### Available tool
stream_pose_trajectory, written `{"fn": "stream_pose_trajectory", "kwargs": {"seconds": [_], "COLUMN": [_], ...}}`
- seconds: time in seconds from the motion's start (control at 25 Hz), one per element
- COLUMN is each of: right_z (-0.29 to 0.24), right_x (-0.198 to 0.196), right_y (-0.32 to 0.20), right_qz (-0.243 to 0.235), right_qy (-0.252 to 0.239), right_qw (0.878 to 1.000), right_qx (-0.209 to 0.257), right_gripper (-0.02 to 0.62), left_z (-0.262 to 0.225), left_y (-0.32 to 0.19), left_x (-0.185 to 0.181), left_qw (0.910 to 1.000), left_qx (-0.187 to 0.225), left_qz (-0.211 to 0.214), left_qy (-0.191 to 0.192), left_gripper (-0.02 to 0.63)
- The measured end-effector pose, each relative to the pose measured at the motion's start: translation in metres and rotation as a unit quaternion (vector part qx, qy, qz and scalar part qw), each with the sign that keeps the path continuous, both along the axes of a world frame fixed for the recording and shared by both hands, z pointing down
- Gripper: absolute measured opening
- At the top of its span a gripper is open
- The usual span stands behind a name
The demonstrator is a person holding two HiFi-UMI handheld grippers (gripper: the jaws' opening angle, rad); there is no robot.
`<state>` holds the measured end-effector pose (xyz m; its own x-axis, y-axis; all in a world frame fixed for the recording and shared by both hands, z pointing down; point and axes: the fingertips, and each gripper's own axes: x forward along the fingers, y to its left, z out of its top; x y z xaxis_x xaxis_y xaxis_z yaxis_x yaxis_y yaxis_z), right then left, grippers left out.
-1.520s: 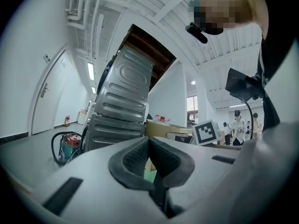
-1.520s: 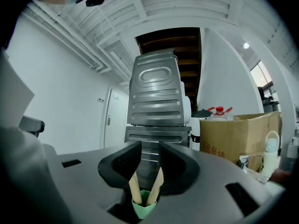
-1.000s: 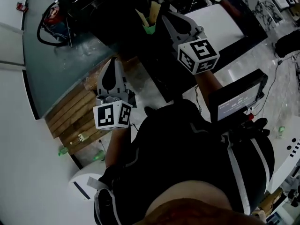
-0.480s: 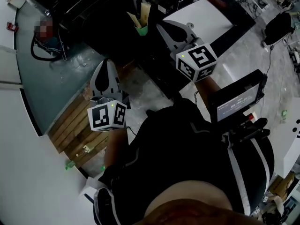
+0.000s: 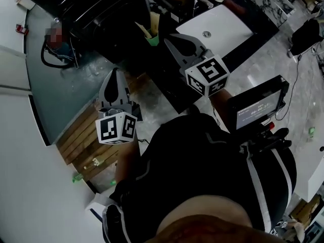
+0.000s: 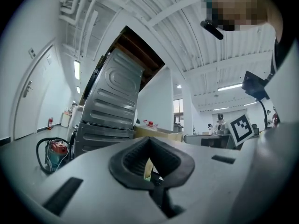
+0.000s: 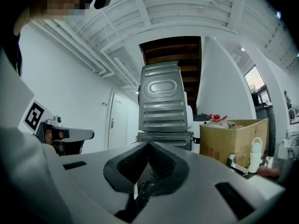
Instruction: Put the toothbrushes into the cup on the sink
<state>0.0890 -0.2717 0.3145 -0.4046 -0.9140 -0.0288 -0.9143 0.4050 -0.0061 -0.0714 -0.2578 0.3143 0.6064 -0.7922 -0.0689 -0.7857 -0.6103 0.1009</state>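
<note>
Two clenched, empty tools: left tool (image 5: 115,73), right tool (image 5: 170,38) near green cup (image 5: 152,39).

White walls, white ribbed ceiling (image 6: 154,13) with pipes, tube lights (image 6: 77,70) on. White door (image 6: 25,101) at the left. Big grey ribbed metal cabinet (image 7: 161,99) below a brown wooden opening (image 7: 170,50). Cardboard box (image 7: 233,141) beside it, window (image 7: 258,84) far right. Floor: pale marbled tiles (image 5: 263,59), dark grey patch (image 5: 66,85), wooden slat pallet (image 5: 83,138).
</note>
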Motion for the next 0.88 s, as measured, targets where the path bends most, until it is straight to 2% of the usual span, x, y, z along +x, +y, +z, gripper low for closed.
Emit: {"fn": "stream_pose_trajectory", "kwargs": {"seconds": [0.28, 0.88], "right_z": [-0.005, -0.001], "right_x": [0.031, 0.033], "right_y": [-0.002, 0.000], "right_qz": [-0.010, -0.010], "right_qy": [-0.006, -0.005], "right_qw": [1.000, 1.000], "right_qx": [0.001, 0.001], "right_gripper": [0.023, 0.023], "left_z": [0.000, 0.000], "left_y": [-0.002, 0.002], "left_x": [0.036, 0.035], "left_qw": [0.9999, 0.9999], "left_qx": [-0.008, 0.000], "left_qz": [-0.006, -0.011], "left_qy": [-0.001, 0.002], "left_gripper": [0.005, 0.005]}}
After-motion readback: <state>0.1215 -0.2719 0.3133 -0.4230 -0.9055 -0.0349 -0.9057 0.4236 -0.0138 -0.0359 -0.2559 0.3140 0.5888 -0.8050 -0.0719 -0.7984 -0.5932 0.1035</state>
